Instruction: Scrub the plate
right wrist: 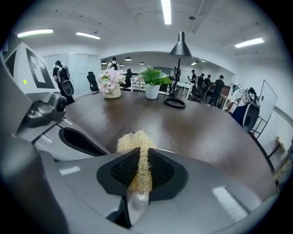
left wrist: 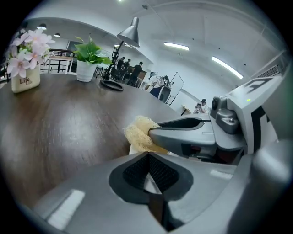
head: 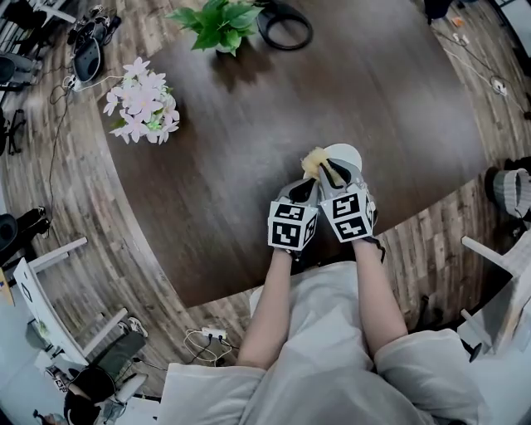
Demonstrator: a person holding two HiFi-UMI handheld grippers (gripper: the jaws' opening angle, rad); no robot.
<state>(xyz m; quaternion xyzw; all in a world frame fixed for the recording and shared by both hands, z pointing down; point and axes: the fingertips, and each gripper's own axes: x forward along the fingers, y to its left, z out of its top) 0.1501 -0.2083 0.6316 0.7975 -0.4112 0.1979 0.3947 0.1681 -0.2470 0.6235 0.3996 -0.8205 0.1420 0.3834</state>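
Plate (head: 348, 153): white, at about 4 o'clock on the dark wooden bench (head: 249, 141), near the edge closest to the person; both tools cover most of it
Left tool (left wrist: 150, 170): clenched on a thin white sliver that I judge to be the plate's rim, probably to pin the plate so that it does not slide or spin under the rubbing
Right tool (right wrist: 139, 161): clamped on a pale yellow loofah scrubber (right wrist: 132, 139), whose fuzzy end sticks out past the tips so that fibre, not the tool, meets the plate
Why side by side: the tools sit touching or nearly so, the left at 9 o'clock of the right, which keeps the scrubber over the held dish
Scrubber on plate: its free end lies at the plate's 9 o'clock edge; actual contact cannot be made out
Plate contents: no food or water shows on the uncovered part
Pink flowers (head: 143, 104): in a small pale pot, at 10 o'clock on the bench, well apart
Green plant (head: 217, 21): in a white pot (left wrist: 86, 71), at 12 o'clock, far edge
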